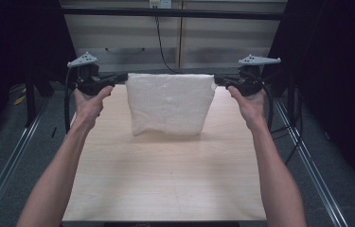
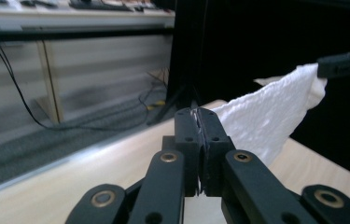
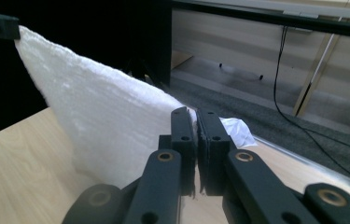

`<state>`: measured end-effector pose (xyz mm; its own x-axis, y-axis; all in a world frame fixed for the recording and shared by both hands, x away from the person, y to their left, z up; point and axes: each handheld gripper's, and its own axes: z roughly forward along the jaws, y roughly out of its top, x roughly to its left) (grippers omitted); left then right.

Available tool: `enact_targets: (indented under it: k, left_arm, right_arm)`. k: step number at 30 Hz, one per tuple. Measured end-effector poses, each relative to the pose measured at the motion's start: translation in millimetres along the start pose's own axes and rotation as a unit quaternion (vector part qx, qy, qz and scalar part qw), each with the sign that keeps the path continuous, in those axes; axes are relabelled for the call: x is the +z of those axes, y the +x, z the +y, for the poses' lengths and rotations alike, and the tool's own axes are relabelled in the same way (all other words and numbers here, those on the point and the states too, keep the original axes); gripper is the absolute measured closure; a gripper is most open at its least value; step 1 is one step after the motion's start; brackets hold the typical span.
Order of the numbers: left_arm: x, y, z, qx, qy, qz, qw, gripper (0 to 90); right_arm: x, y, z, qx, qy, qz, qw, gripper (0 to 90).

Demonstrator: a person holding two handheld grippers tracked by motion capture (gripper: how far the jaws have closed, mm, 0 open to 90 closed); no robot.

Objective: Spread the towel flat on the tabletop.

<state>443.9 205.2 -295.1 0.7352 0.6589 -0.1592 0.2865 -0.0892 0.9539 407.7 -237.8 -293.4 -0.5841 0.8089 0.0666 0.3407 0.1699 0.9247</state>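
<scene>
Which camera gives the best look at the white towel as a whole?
The high view: the white towel hangs spread between the left gripper and the right gripper, its lower edge near the table. The left gripper view shows only its far part, the right gripper view a slanting close-up.

My table takes up the middle and lower part of the high view, a pale wood-grain top with straight edges, running from the bottom of the frame up toward the centre; its surface is light and even; in front of me, just above the centre of the frame, the bottom edge of the white towel hangs close over the wood, and I cannot tell whether it touches; grey floor lies at both sides.
</scene>
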Motion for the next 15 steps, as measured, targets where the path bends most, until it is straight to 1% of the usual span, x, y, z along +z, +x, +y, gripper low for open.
enact_targets:
  k: [1,2,3,4,5,7,8,10,11,12,13,14,15]
  left_arm:
    - [-0.8,-0.4,4.1,0.003,-0.003,0.003,1.0000,88.3]
    - [-2.8,-1.6,7.2,0.006,-0.010,0.004,0.9999,88.3]
    - [-2.8,-1.6,7.2,0.006,-0.010,0.004,0.9999,88.3]
    - [-6.3,-5.1,6.6,0.012,-0.013,-0.002,0.9998,88.4]
    - [-7.6,-8.2,2.6,0.021,-0.008,-0.002,0.9997,88.3]
    - [-11.4,-11.6,-11.4,0.025,-0.004,-0.011,0.9996,88.3]
    - [-13.1,-12.9,-20.8,0.020,-0.005,-0.016,0.9996,88.4]
    - [-15.3,-16.4,-40.8,0.024,0.007,-0.019,0.9995,88.3]
    - [-16.5,-17.8,-51.6,0.017,0.009,-0.027,0.9995,88.3]
    - [-16.5,-17.8,-51.6,0.017,0.009,-0.027,0.9995,88.3]
    - [-18.3,-23.1,-70.4,0.021,0.023,-0.033,0.9990,88.3]
    - [-20.0,-25.8,-78.7,0.014,0.024,-0.043,0.9987,88.3]
    - [-21.4,-28.2,-86.0,0.014,0.030,-0.046,0.9984,88.3]
  right_arm:
    - [-0.1,1.0,3.6,-0.004,-0.003,-0.006,1.0000,87.1]
    - [-0.7,1.8,6.3,-0.005,-0.007,-0.005,0.9999,87.1]
    - [-1.6,2.6,7.5,-0.006,-0.012,-0.003,0.9999,87.1]
    - [-2.6,3.5,7.2,-0.005,-0.015,-0.002,0.9999,87.1]
    - [-3.4,4.4,5.4,-0.006,-0.016,0.001,0.9999,87.1]
    - [-4.7,6.7,-4.0,-0.008,-0.012,0.006,0.9999,87.1]
    - [-5.7,7.9,-11.2,-0.008,-0.010,0.010,0.9999,87.1]
    - [-8.6,11.1,-28.6,-0.009,0.000,0.018,0.9998,87.1]
    - [-10.9,12.7,-37.8,-0.006,0.003,0.022,0.9997,87.1]
    - [-13.4,13.9,-46.7,-0.005,0.006,0.027,0.9996,87.1]
    - [-16.0,15.9,-54.7,-0.005,0.012,0.029,0.9995,87.1]
    - [-19.0,17.7,-62.2,-0.006,0.014,0.033,0.9993,87.1]
    - [-22.2,19.5,-69.1,-0.005,0.017,0.036,0.9992,87.1]
